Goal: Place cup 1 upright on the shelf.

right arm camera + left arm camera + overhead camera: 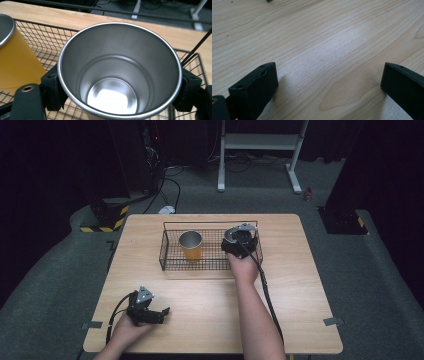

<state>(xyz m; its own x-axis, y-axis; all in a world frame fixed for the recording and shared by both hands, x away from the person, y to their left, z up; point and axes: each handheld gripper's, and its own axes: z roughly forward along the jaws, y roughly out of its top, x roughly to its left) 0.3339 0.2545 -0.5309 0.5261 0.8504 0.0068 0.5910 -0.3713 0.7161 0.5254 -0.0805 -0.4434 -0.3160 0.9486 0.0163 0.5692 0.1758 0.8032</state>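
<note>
A black wire basket [170, 256] stands at the table's far middle. An orange cup with a steel inside [191, 245] stands upright in its left half. My right gripper [240, 240] is over the basket's right end, shut on a second steel cup [117, 72], upright and held by its sides. In the right gripper view the orange cup [15, 62] sits to the left, and basket mesh [45, 37] lies below. My left gripper [162, 312] rests low over bare wood near the front left, open, with nothing between its fingers [254, 87].
The wooden table [210, 315] has free surface in front of the basket and on both sides. Grey carpet surrounds it. A white frame leg [295, 180] and cables lie on the floor beyond the far edge.
</note>
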